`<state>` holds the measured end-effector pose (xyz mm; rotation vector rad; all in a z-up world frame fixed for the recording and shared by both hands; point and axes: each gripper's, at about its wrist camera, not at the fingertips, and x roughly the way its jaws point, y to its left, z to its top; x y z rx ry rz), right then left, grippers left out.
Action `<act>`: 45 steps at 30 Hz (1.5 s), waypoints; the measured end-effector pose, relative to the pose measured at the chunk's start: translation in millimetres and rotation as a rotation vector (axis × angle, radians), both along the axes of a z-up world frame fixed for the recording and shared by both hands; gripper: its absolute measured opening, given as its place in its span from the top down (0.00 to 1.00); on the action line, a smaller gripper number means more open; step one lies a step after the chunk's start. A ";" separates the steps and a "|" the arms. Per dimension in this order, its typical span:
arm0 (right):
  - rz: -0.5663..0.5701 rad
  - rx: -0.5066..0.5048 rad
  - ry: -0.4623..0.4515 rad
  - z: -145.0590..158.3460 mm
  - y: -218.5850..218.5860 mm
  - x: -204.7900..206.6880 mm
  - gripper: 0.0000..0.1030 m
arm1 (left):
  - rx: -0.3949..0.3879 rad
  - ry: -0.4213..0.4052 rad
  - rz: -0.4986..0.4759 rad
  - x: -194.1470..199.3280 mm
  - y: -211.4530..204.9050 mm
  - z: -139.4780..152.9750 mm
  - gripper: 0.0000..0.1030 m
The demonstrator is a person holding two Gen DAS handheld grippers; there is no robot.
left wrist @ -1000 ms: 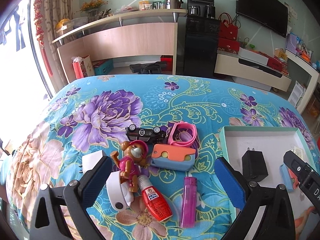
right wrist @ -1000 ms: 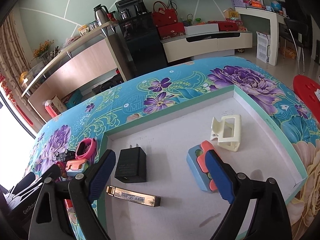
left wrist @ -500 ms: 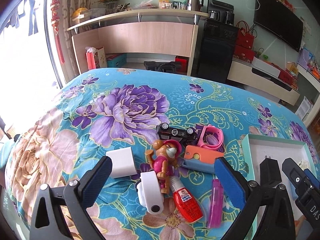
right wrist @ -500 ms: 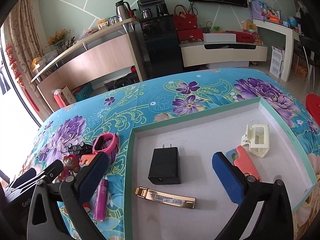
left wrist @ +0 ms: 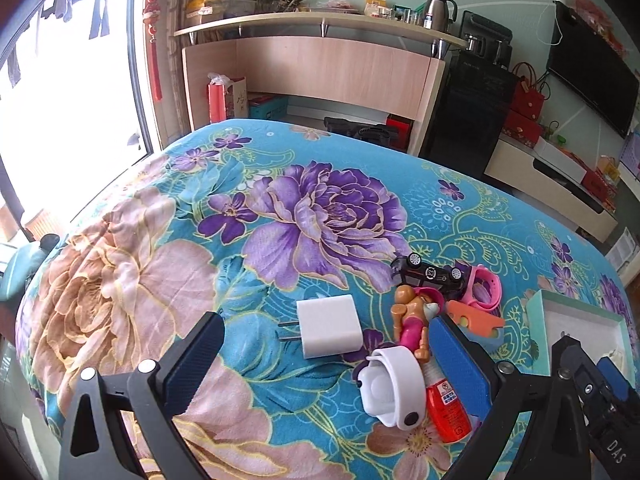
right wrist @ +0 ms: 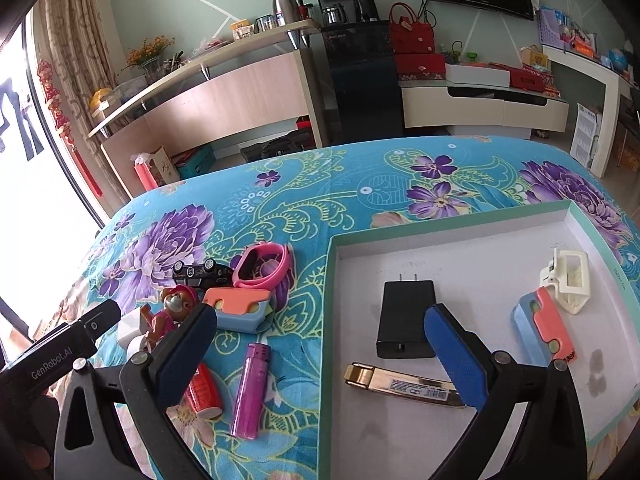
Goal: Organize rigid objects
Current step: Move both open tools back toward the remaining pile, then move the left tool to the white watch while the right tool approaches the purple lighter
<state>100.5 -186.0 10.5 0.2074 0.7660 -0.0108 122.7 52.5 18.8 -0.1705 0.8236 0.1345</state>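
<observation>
The left gripper [left wrist: 332,360] is hanging with its jaws spread wide and nothing between the pads, just above a white charger [left wrist: 329,326] that is lying flat on the floral blanket [left wrist: 160,264], prongs pointing left. Right of it, a pup figurine [left wrist: 414,320] in pink is sprawling beside a white wristband [left wrist: 390,388] and a red glue bottle [left wrist: 446,408], with a black toy car [left wrist: 428,274] and a pink watch [left wrist: 482,292] lying farther back. An orange-and-blue case [left wrist: 474,320] is sitting partly behind the gripper's right finger.

The right gripper [right wrist: 320,340] is also spread and carrying nothing, hovering over the left edge of the teal-rimmed tray [right wrist: 326,320]. Inside the tray a black charger [right wrist: 406,320] is lying flat, with a gold clip [right wrist: 400,384] nearer and a second orange-and-blue case [right wrist: 542,326] touching a cream clip [right wrist: 568,280] to the right. Left of the tray, on the blanket, a purple lighter [right wrist: 252,388] is lying lengthwise.

Compared with a second ago, the left view has swung left: the white charger, then almost hidden behind the left finger, is now lying between the fingers, and the lighter is no longer showing in that view. The right view has swung left too, bringing the loose pile into sight.
</observation>
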 end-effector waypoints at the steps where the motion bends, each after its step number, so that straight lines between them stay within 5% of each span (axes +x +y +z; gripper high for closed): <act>1: 0.015 -0.010 0.004 -1.2 5.4 1.0 0.00 | -0.004 0.005 0.012 0.0 5.7 -1.2 0.00; 10: 0.139 -0.091 0.054 -17.6 56.5 8.1 0.00 | -0.053 0.047 0.095 -1.8 44.9 -12.7 0.00; 24: 0.273 -0.031 0.103 -35.7 97.1 12.7 0.00 | -0.078 0.124 0.112 2.4 55.5 -31.8 0.00; 45: 0.058 0.021 0.030 -14.0 28.6 3.3 0.00 | -0.174 0.166 -0.131 9.9 4.7 -38.4 0.00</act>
